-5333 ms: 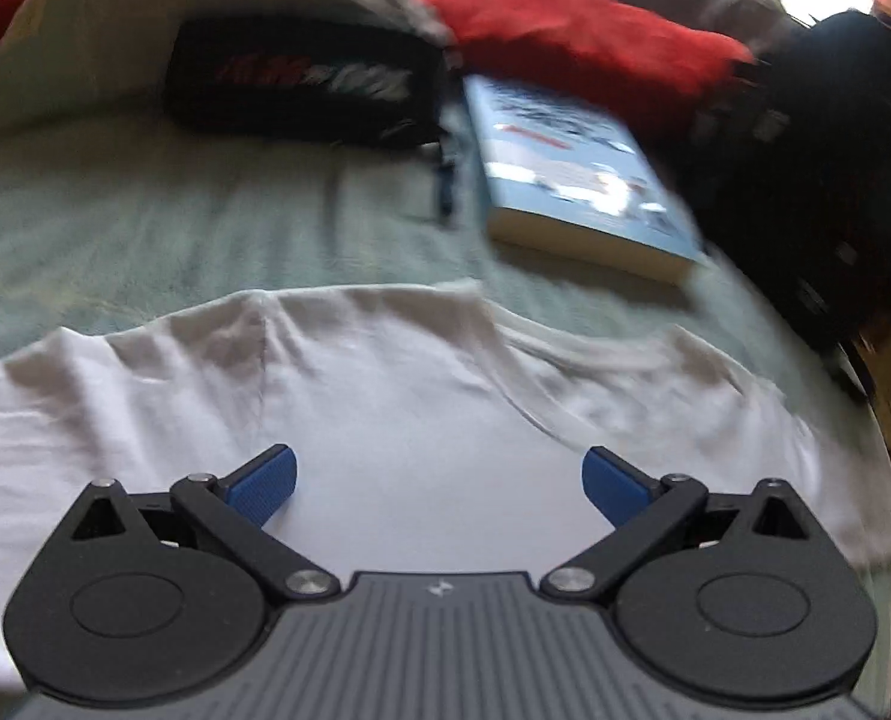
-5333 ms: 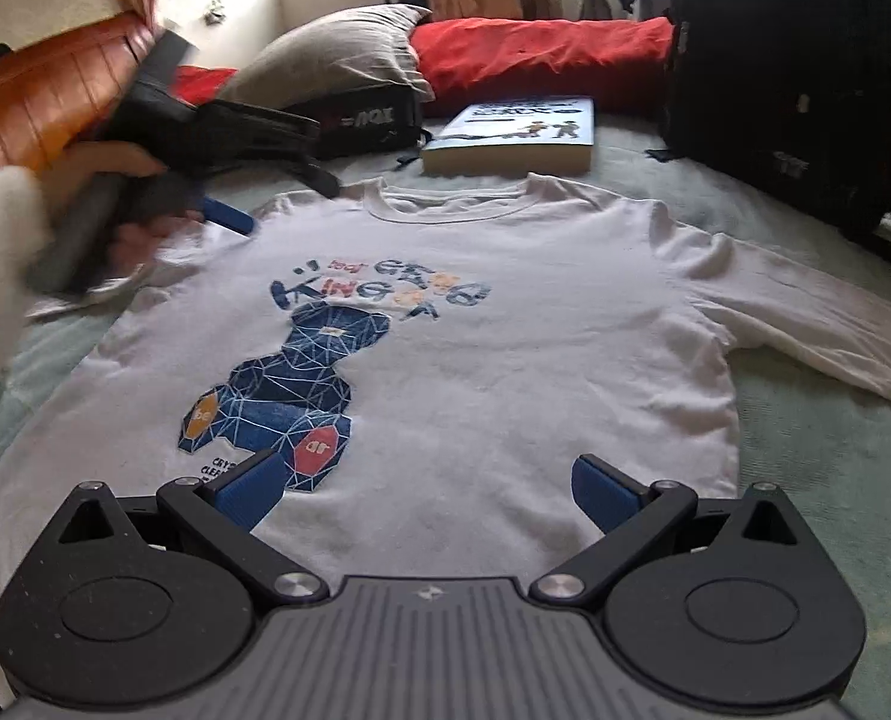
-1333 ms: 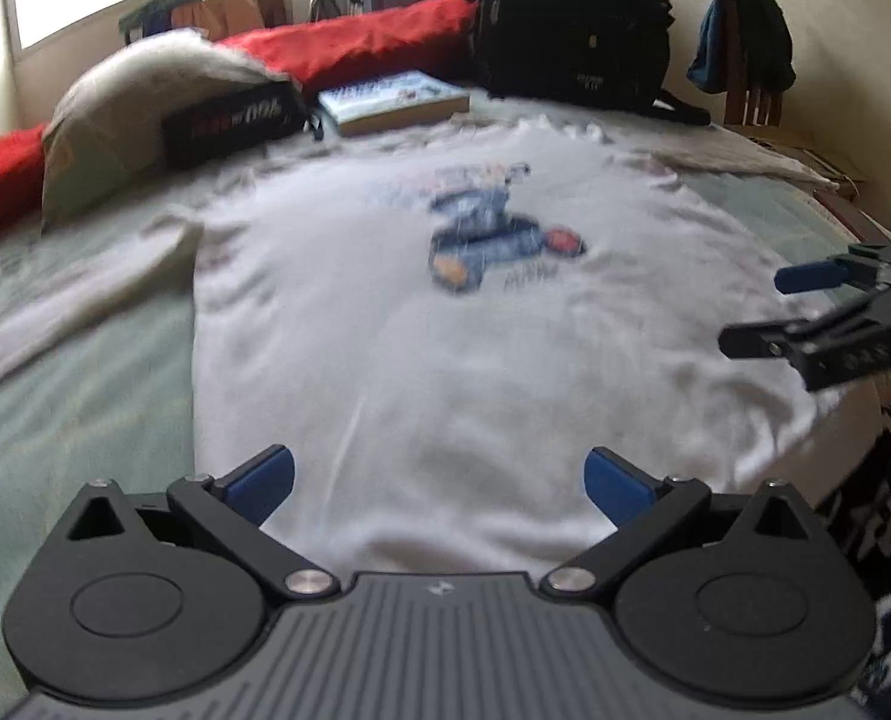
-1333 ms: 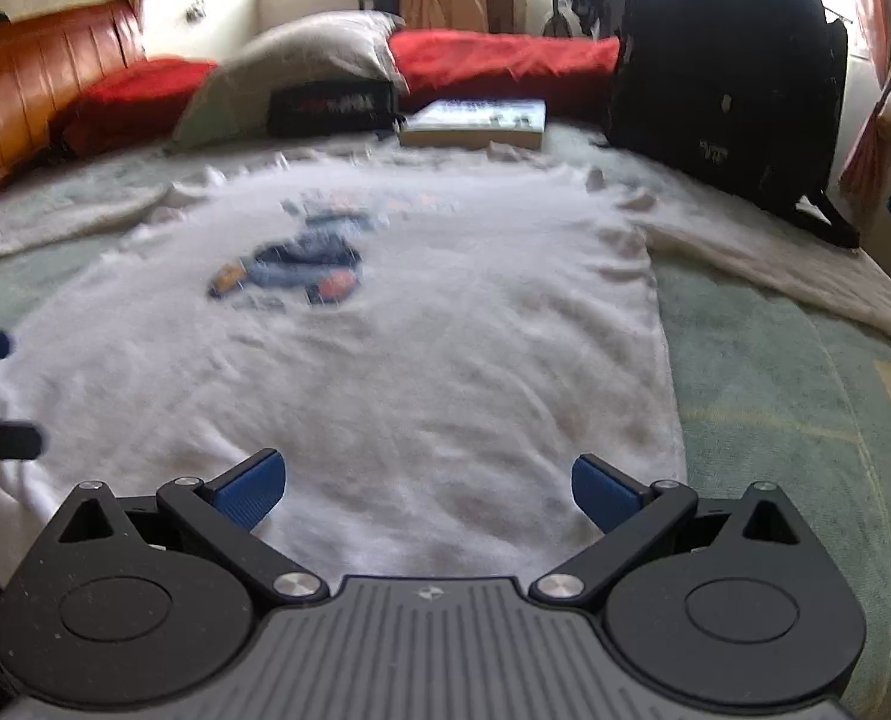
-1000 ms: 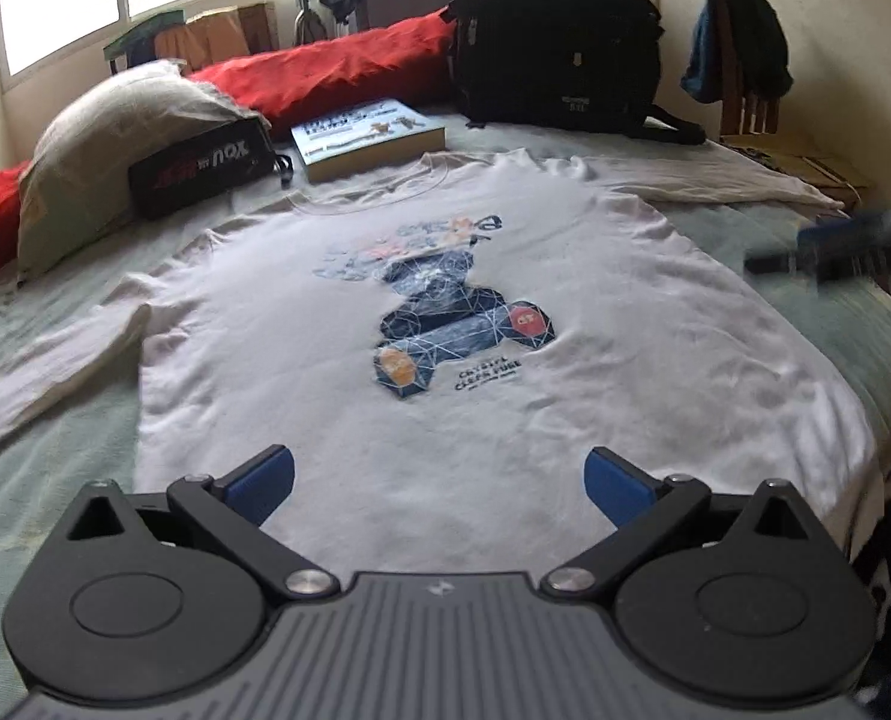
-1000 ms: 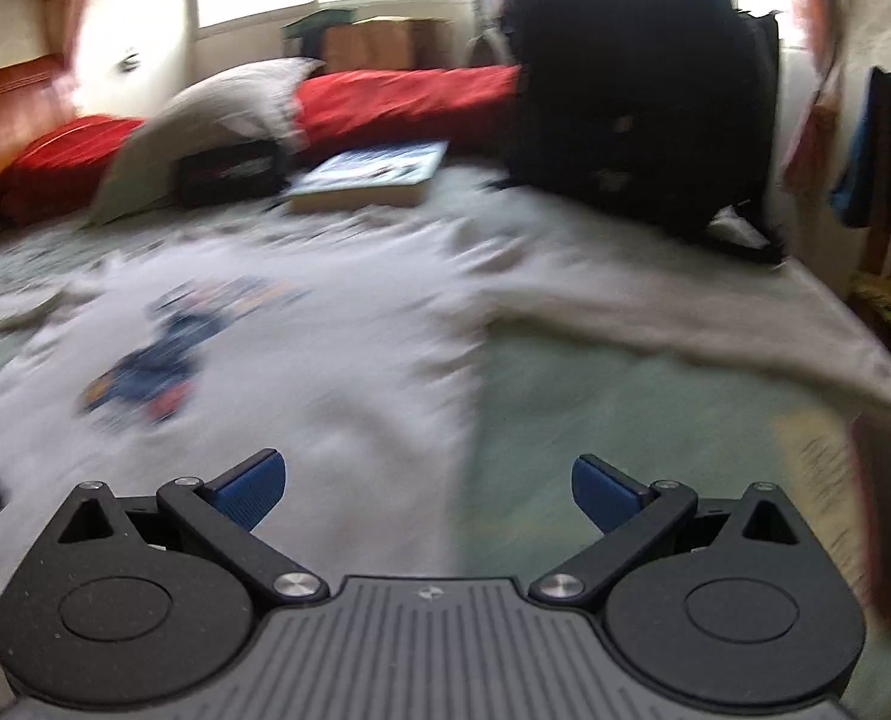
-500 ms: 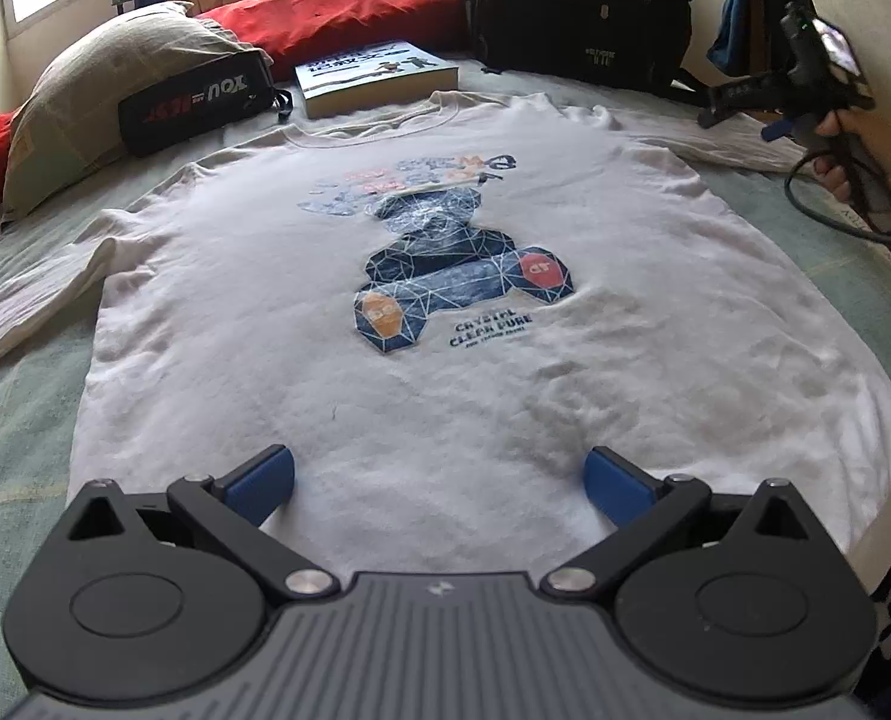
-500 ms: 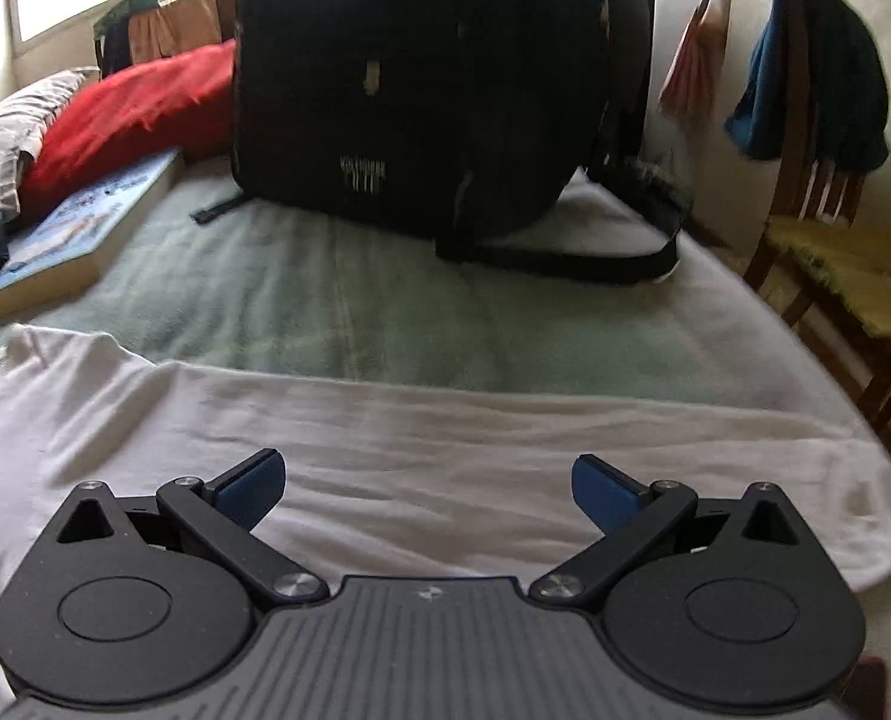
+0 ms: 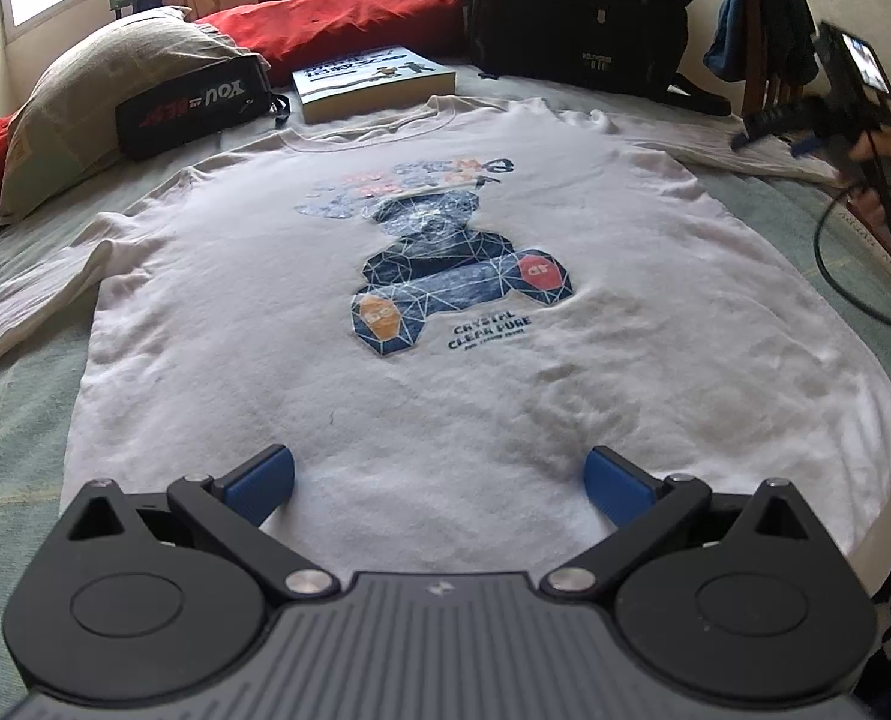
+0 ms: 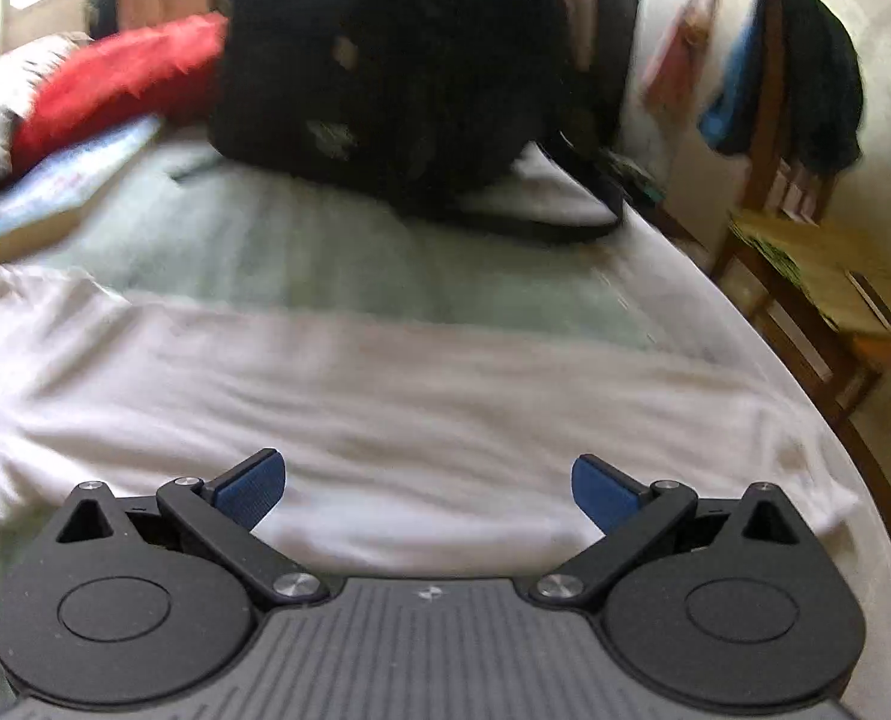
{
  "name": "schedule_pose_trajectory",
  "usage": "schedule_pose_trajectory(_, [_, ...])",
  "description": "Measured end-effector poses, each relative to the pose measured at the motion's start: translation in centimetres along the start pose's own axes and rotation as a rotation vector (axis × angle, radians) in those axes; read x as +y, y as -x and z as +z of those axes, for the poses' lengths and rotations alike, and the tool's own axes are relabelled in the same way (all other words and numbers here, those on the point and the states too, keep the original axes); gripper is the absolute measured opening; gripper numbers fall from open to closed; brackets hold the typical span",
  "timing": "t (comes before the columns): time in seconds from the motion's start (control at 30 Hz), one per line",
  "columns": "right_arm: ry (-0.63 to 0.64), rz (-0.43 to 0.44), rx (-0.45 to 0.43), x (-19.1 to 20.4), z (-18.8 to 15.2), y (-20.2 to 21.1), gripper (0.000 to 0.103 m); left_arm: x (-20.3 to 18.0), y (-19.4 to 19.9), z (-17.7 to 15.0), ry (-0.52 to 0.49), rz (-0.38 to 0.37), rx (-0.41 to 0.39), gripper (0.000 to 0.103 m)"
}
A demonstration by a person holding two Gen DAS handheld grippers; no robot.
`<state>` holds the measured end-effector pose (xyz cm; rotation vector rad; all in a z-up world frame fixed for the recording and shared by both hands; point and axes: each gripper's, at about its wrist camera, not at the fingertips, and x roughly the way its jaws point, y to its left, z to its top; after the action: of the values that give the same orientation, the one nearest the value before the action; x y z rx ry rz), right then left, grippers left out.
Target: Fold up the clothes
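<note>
Green bedding (image 9: 13,420) carries a pillow (image 9: 103,96), black pouch (image 9: 193,111), book (image 9: 373,81) and backpack (image 9: 577,12) beyond the flat white sweatshirt (image 9: 445,396). Left gripper (image 9: 439,483) hovers at its hem, jaws spread; right gripper (image 10: 424,489), also spread and empty, hangs over the right sleeve (image 10: 445,408).

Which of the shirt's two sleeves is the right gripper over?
The sleeve stretching toward the black backpack and chair; the right gripper hovers open above it. The other sleeve lies by the pillow.
</note>
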<state>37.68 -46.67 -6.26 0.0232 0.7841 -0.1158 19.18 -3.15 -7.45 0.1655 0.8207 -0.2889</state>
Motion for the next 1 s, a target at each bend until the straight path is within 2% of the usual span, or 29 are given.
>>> schedule_pose_trajectory(0.07, [0.022,0.055,0.004,1.6,0.2,-0.5,0.103,0.0,0.0,0.0,0.0,0.0,-0.001,0.102])
schedule_pose_trajectory(0.17, [0.08,0.065,0.047,3.5,-0.9,-2.1,0.103,0.2,0.0,-0.1,0.004,-0.007,-0.001,0.102])
schedule_pose_trajectory(0.27, [0.057,0.082,0.026,2.6,-2.1,-1.8,0.103,0.2,-0.1,-0.1,0.001,-0.008,-0.003,0.102])
schedule_pose_trajectory(0.37, [0.071,0.096,0.059,1.3,-2.3,-0.3,0.103,0.2,-0.1,-0.1,-0.002,-0.008,-0.004,0.102])
schedule_pose_trajectory(0.43, [0.094,0.08,0.081,0.4,-1.7,0.4,0.103,0.2,-0.1,-0.1,-0.003,-0.007,-0.003,0.102])
schedule_pose_trajectory(0.5, [0.092,0.032,0.043,-1.1,-1.0,1.2,0.103,0.1,-0.1,-0.1,-0.004,-0.003,-0.002,0.102])
schedule_pose_trajectory(0.57, [0.013,-0.005,0.026,-3.8,0.1,1.0,0.103,0.0,0.0,0.0,-0.004,0.002,0.0,0.102])
schedule_pose_trajectory(0.7, [-0.201,-0.001,0.08,-9.5,0.9,-1.9,0.103,-0.2,0.3,0.3,0.013,0.017,-0.006,0.102])
schedule_pose_trajectory(0.77, [-0.242,-0.014,0.118,-11.1,0.4,-3.1,0.103,-0.3,0.5,0.5,0.005,0.027,-0.011,0.102])
schedule_pose_trajectory(0.93, [-0.154,-0.057,0.162,-11.5,-1.4,-2.9,0.103,-0.9,0.5,0.5,-0.044,0.051,-0.017,0.102])
schedule_pose_trajectory(1.0, [-0.157,-0.092,0.179,-11.5,-1.2,-2.5,0.103,-1.0,0.5,0.5,-0.047,0.049,-0.018,0.102])
